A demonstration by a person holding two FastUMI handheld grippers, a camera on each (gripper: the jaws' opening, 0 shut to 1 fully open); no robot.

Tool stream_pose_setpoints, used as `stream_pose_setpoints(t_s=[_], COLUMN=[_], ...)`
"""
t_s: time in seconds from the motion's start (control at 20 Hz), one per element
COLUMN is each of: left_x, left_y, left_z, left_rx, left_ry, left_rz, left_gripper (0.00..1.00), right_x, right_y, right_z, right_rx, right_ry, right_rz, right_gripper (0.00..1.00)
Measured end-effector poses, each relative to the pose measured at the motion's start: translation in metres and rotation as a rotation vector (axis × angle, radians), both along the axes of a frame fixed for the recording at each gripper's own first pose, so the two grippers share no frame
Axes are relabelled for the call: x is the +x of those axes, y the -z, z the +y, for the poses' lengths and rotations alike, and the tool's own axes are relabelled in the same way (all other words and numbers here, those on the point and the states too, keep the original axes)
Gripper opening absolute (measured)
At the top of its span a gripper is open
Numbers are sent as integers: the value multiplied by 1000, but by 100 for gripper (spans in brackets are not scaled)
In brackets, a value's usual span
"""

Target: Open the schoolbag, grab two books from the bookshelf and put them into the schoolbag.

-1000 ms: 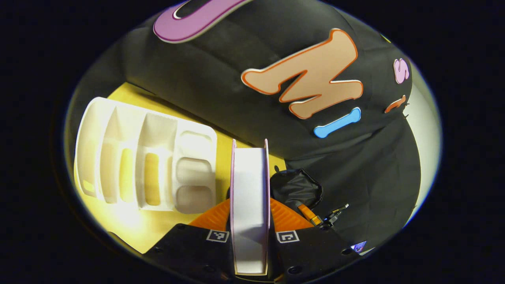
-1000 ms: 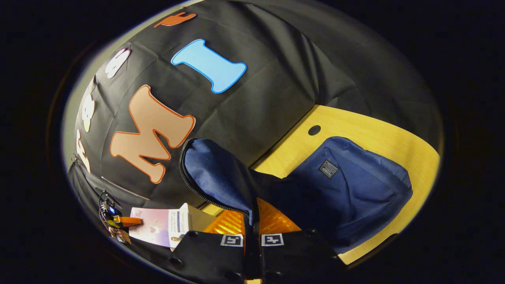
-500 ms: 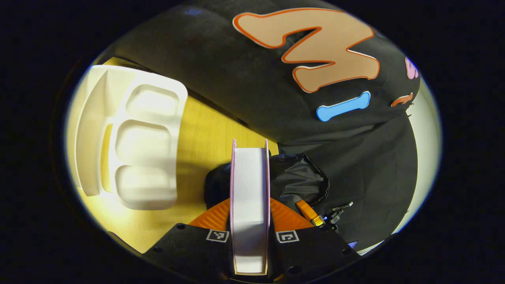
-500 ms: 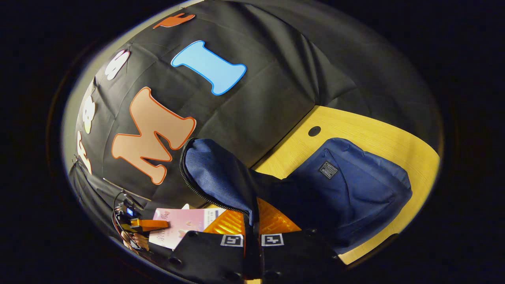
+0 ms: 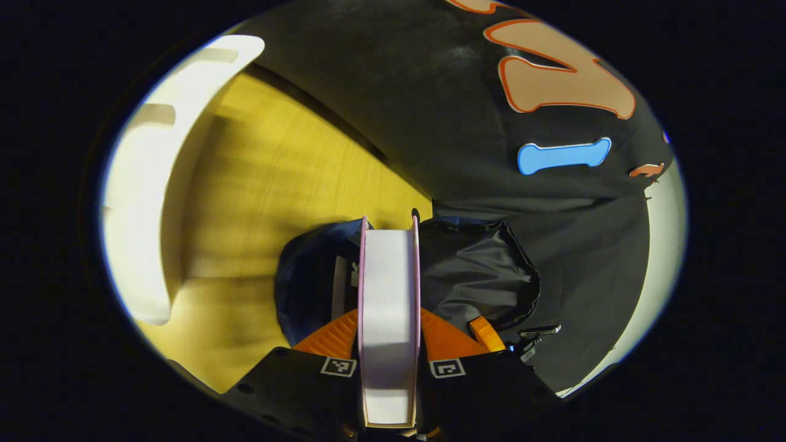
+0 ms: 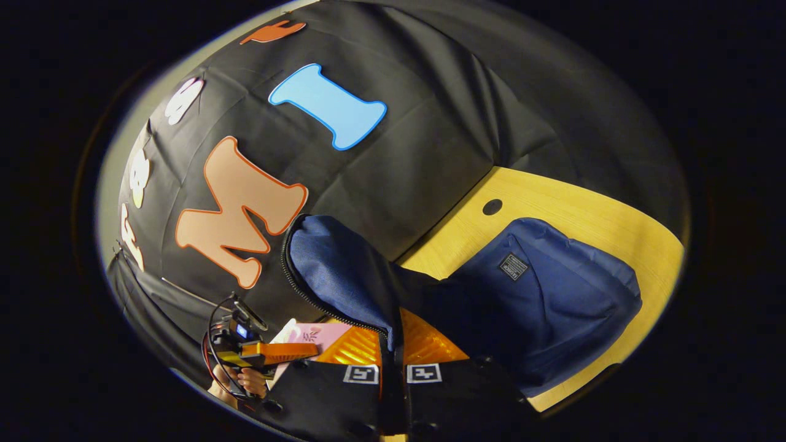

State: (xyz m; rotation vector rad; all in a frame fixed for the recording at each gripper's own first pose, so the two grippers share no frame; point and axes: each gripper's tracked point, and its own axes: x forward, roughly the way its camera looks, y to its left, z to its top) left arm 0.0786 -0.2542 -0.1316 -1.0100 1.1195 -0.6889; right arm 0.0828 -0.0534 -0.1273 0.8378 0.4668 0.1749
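Table: yellow wooden table (image 6: 571,205), with a small dark round hole at 1 o'clock in the right gripper view.
Schoolbag: navy-blue fabric schoolbag (image 6: 552,301) lying on the table at 3 o'clock in the right gripper view; its zip-edged flap (image 6: 338,270) is lifted upward. In the left gripper view its dark open mouth (image 5: 473,270) lies just behind the book.
Bookshelf: white plastic bookshelf (image 5: 144,184), blurred, at 9 to 10 o'clock in the left gripper view.
Book: thick pink-covered book with white pages (image 5: 388,307), page edge toward the camera, over the bag's opening.
Left hand-held gripper (image 5: 388,334): clamped on the book, one finger against each cover.
Right hand-held gripper (image 6: 393,344): fingers pinched together on the flap's edge.
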Motion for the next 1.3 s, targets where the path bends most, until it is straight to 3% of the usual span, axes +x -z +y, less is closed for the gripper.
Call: stream_pose_setpoints(t_s=[0.55, 1.3], left_x=[-4, -9], left_y=[29, 53], left_z=[-70, -138], left_rx=[-107, -267], left_ry=[16, -66], left_rz=[80, 170], left_gripper=[29, 29], right_x=[-2, -6], right_y=[-4, -10], right_z=[0, 24], right_rx=[33, 39], right_ry=[0, -34], right_rz=[-11, -34], right_gripper=[4, 3])
